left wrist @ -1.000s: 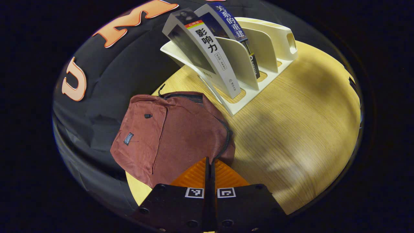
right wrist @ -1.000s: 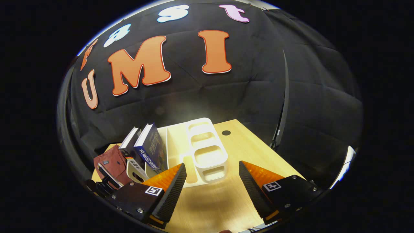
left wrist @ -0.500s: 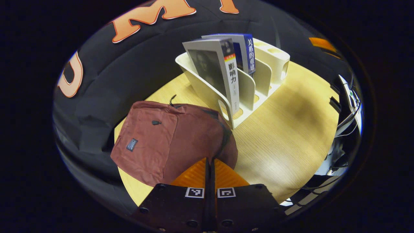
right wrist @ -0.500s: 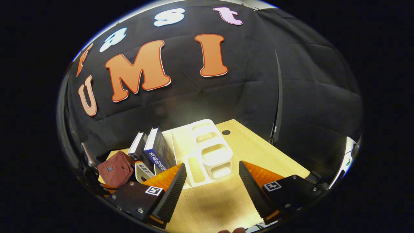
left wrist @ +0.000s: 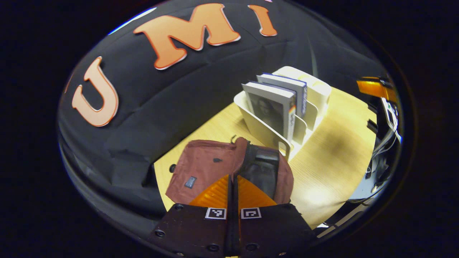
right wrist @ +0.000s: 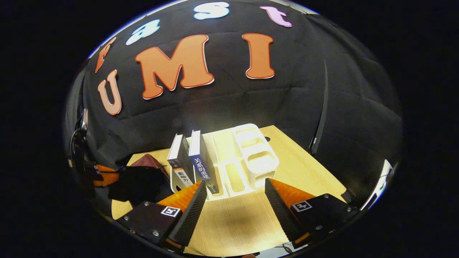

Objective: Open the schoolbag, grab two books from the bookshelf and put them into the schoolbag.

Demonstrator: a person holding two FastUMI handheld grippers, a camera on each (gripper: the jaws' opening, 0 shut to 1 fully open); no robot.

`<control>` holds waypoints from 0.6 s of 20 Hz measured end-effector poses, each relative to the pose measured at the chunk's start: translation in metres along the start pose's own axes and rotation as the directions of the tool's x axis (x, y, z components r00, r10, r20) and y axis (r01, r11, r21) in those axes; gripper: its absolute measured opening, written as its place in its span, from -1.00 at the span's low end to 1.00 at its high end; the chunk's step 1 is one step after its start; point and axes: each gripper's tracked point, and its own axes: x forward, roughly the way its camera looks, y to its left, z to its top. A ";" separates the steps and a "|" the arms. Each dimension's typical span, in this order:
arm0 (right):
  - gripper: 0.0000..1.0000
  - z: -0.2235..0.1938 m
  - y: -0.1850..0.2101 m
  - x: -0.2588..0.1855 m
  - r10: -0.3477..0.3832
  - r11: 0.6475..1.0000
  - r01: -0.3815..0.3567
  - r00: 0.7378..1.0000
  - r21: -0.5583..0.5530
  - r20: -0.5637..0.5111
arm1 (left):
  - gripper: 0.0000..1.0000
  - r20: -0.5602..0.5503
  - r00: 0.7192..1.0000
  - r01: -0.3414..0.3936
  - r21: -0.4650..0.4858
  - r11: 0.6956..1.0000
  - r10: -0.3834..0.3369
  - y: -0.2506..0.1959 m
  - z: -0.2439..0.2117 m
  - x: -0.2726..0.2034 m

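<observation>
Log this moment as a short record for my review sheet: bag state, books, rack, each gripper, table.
schoolbag: dark red, lying on the table, zip parted, dark inside showing
books: grey book and blue book, both upright in the rack
bookshelf: white divider rack, other slots empty
left gripper: fingers together at the bag's opening; what they pinch cannot be told
right gripper: open, above the table, facing the rack
table: light wood
task stage: bag open, no book taken yet

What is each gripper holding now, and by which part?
The left gripper pinches the schoolbag at the zipper edge of its opening, it seems. The right gripper is open and holds nothing.
</observation>
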 end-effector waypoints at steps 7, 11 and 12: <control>0.94 0.063 0.103 0.003 0.212 0.970 -0.229 0.961 -0.080 -0.179 | -0.99 0.014 1.000 0.029 -0.081 0.996 -0.028 0.017 0.000 0.006; 0.95 0.089 0.157 0.027 0.293 0.940 -0.333 0.896 -0.070 -0.333 | -0.98 0.013 0.999 0.044 -0.081 0.996 -0.043 0.019 -0.004 0.011; 0.94 0.091 0.166 0.039 0.287 0.941 -0.333 0.886 -0.068 -0.365 | -0.99 0.014 0.999 0.047 -0.081 0.996 -0.046 0.020 -0.004 0.011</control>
